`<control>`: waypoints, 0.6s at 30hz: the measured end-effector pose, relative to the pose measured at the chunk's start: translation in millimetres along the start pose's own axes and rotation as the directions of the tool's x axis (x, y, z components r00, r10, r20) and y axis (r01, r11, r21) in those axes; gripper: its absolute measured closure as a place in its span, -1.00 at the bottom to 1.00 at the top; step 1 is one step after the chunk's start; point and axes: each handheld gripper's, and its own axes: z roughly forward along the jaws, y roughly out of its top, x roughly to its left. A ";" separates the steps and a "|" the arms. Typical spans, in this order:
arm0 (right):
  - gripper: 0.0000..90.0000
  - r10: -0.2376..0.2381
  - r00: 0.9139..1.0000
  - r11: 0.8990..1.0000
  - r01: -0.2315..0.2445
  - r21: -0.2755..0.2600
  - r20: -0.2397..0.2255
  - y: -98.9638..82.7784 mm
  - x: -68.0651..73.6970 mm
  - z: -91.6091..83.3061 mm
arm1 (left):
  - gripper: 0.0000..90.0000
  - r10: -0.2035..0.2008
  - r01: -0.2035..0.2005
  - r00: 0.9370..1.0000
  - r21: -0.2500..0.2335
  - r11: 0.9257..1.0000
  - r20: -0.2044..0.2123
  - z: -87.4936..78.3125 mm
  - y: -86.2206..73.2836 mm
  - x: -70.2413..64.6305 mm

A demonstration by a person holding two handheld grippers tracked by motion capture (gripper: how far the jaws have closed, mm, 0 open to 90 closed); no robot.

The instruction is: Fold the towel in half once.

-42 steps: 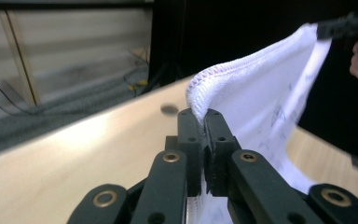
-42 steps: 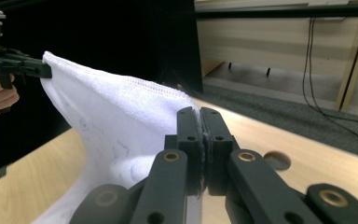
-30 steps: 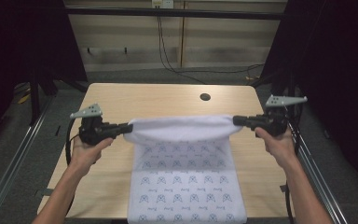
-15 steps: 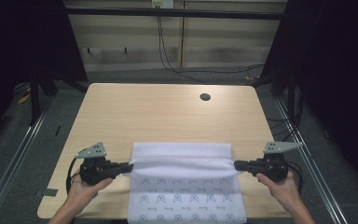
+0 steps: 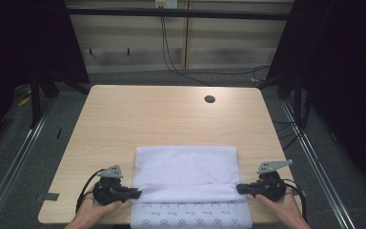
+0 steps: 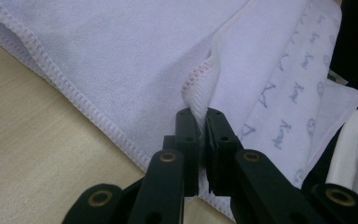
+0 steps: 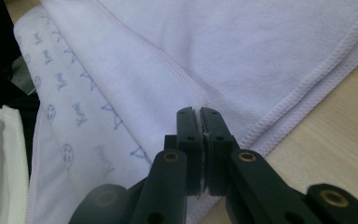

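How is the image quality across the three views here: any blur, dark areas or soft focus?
High view: the table is evenly lit with no glare, the surroundings fall to near black, and the towel is sharp. Left gripper view: towel weave and stitching crisp, nearest part of the left tool soft. Right gripper view: slightly softer overall, the right tool blurred at its base.

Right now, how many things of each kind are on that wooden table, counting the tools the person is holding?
Towel, pale lilac and folded over itself: 1
Hand-held grippers, black, one at each end of the fold: 2, the left hand-held gripper and the right hand-held gripper
Table, light wood with a round hole: 1
Total: 4
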 end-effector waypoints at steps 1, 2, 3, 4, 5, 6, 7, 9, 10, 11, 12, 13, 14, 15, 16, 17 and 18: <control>0.95 -0.003 1.000 1.000 0.003 0.014 0.004 -0.4 0.6 1.4 | 0.89 -0.005 0.005 1.000 0.002 1.000 -0.006 -0.4 -0.4 0.2; 0.95 -0.004 1.000 1.000 0.004 0.021 0.001 -0.5 0.5 3.2 | 0.90 -0.006 0.006 1.000 0.013 1.000 -0.008 0.6 -1.1 0.3; 0.95 -0.008 1.000 1.000 0.008 0.030 0.007 -0.4 0.1 4.0 | 0.90 -0.005 0.006 1.000 0.025 1.000 -0.018 1.9 -1.5 0.0; 0.95 -0.006 1.000 0.999 0.005 0.032 0.006 -0.7 -1.0 5.4 | 0.91 0.000 0.001 1.000 0.025 1.000 -0.021 2.9 -1.3 0.5; 0.95 -0.002 1.000 0.999 0.002 0.039 0.009 -0.9 -1.6 6.7 | 0.91 -0.004 0.005 1.000 0.022 1.000 -0.018 4.0 -0.8 1.6; 0.95 -0.005 1.000 0.999 0.005 0.053 0.014 -1.6 -2.4 9.6 | 0.91 -0.009 0.010 1.000 0.016 1.000 -0.023 4.7 -0.3 2.7; 0.95 -0.008 1.000 0.998 0.007 0.056 0.012 -1.7 -2.8 12.3 | 0.91 0.000 0.001 1.000 0.019 1.000 -0.030 5.1 0.6 3.6; 0.95 -0.017 1.000 0.998 0.015 0.058 0.024 0.7 -3.3 14.0 | 0.92 0.001 0.000 0.999 0.013 1.000 -0.035 6.5 2.4 6.5; 0.95 -0.016 0.999 0.998 0.014 0.056 0.032 1.9 -3.1 15.1 | 0.92 -0.005 0.005 0.999 0.009 1.000 -0.034 7.1 3.4 9.2; 0.95 -0.015 0.999 0.998 0.012 0.059 0.043 3.7 -3.4 16.0 | 0.92 -0.011 0.011 0.999 0.003 1.000 -0.032 7.3 4.0 11.7; 0.96 -0.016 0.999 0.998 0.014 0.053 0.046 4.4 -4.6 16.9 | 0.93 -0.018 0.017 0.999 -0.004 1.000 -0.030 7.9 5.0 15.1; 0.95 -0.007 0.999 0.999 0.004 0.051 0.053 5.7 -5.4 17.8 | 0.93 -0.017 0.016 0.999 -0.009 1.000 -0.032 8.5 7.2 18.8; 0.96 -0.005 0.998 0.999 0.002 0.044 0.058 7.6 -7.3 19.2 | 0.93 -0.008 0.007 0.999 -0.007 1.000 -0.050 8.8 9.8 20.8; 0.96 -0.001 0.998 0.999 -0.001 0.037 0.070 9.2 -9.2 20.4 | 0.93 0.008 -0.008 0.998 -0.006 1.000 -0.070 9.7 12.6 22.3; 0.96 0.006 0.997 0.999 -0.009 0.032 0.071 11.1 -11.3 21.7 | 0.93 0.016 -0.016 0.996 -0.007 1.000 -0.088 11.0 15.4 24.1; 0.96 0.011 0.997 1.000 -0.013 0.026 0.079 13.4 -12.9 23.3 | 0.93 0.021 -0.022 0.995 -0.009 1.000 -0.095 12.0 18.0 27.2; 0.96 0.016 0.996 1.000 -0.018 0.026 0.087 16.0 -14.4 24.7 | 0.93 0.017 -0.019 0.995 -0.015 1.000 -0.100 13.2 20.7 31.0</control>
